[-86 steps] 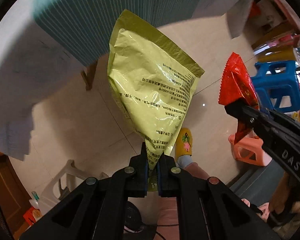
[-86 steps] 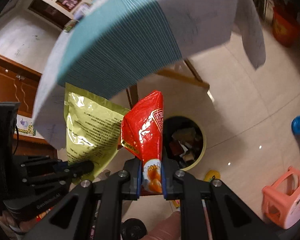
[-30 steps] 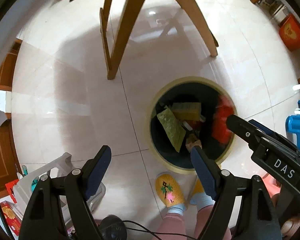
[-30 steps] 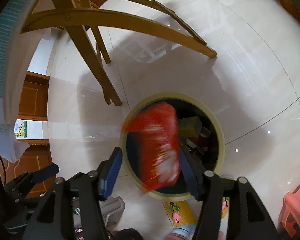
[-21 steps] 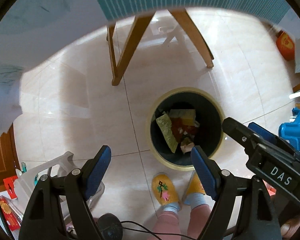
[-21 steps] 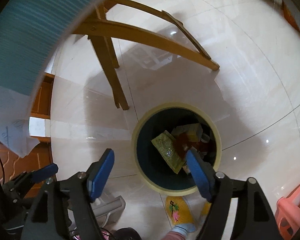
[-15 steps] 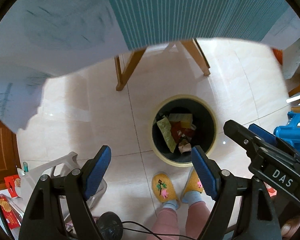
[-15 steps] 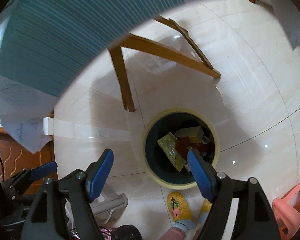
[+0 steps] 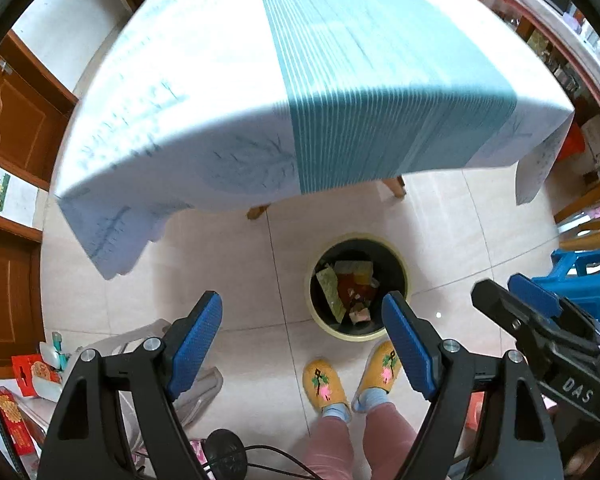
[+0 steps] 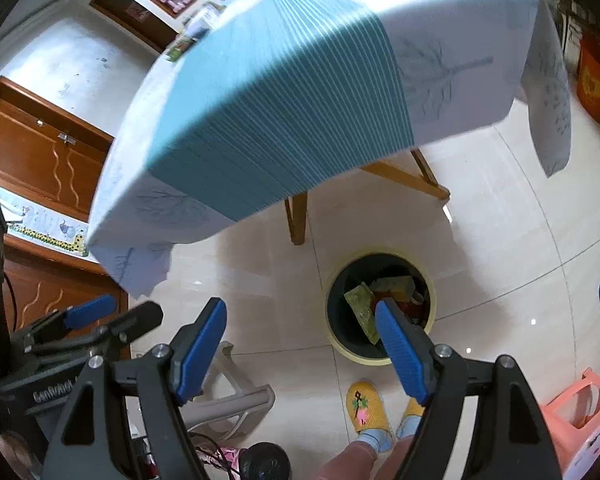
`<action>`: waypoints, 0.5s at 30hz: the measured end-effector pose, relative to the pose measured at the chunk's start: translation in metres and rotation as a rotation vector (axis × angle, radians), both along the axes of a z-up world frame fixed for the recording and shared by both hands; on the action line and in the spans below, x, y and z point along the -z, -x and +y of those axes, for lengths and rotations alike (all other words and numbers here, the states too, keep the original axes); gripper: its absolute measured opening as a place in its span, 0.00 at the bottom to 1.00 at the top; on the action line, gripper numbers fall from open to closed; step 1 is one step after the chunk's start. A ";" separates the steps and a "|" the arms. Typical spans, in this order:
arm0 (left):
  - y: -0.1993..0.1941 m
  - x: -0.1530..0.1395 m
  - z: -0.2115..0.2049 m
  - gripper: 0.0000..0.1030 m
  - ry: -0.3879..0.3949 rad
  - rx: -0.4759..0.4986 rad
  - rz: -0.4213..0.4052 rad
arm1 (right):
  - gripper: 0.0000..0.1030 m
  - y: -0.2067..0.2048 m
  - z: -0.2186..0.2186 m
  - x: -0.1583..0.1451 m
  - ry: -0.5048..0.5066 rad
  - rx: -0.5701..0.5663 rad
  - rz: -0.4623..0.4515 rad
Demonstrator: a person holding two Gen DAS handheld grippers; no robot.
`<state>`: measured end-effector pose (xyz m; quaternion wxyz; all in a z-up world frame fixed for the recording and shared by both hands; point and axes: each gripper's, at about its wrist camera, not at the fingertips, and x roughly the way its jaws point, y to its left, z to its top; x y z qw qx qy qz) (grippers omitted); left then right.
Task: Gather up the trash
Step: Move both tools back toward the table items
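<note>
**Open floor around the bin, surface edge overhead**

The trash bin (image 9: 358, 330) stands on bare tile floor (image 9: 236, 280), its mouth uncovered from above. The draped surface (image 9: 300, 92) overhangs just beyond it, wooden legs (image 10: 298, 216) behind. A white stool (image 10: 236, 396) crowds the left, slippers (image 9: 326, 384) the near side, a blue stool (image 9: 580, 276) the right.

Glossy tiled floor (image 9: 480, 216); striped cloth tablecloth (image 9: 340, 80); wooden table legs (image 10: 298, 216); crinkled foil wrappers (image 9: 330, 288)

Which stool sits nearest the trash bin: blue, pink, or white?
The blue stool, right of the trash bin; the white stool and pink stool sit farther off.
</note>
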<state>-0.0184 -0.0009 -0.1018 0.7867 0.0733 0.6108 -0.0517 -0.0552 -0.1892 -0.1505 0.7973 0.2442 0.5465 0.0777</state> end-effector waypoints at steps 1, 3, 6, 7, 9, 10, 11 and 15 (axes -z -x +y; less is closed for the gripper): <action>-0.001 -0.005 0.001 0.78 0.001 0.001 -0.007 | 0.75 0.002 -0.001 -0.008 0.001 -0.001 -0.007; -0.002 -0.018 0.002 0.78 0.001 -0.001 -0.025 | 0.75 0.005 -0.002 -0.022 -0.005 0.006 -0.019; -0.005 -0.036 0.004 0.78 0.010 -0.012 -0.049 | 0.75 0.008 -0.004 -0.044 -0.010 0.012 -0.042; -0.006 -0.041 0.005 0.78 0.015 -0.017 -0.057 | 0.75 0.008 -0.005 -0.051 -0.009 0.011 -0.049; -0.010 -0.053 0.005 0.78 0.029 -0.027 -0.072 | 0.75 0.008 -0.007 -0.065 -0.006 0.006 -0.067; -0.012 -0.060 0.005 0.78 0.033 -0.032 -0.082 | 0.75 0.008 -0.008 -0.072 -0.004 0.003 -0.077; -0.014 -0.066 0.004 0.78 0.037 -0.034 -0.096 | 0.75 0.007 -0.009 -0.079 0.000 -0.002 -0.089; -0.021 -0.098 -0.001 0.78 0.044 -0.049 -0.153 | 0.75 0.002 -0.014 -0.107 0.010 -0.024 -0.128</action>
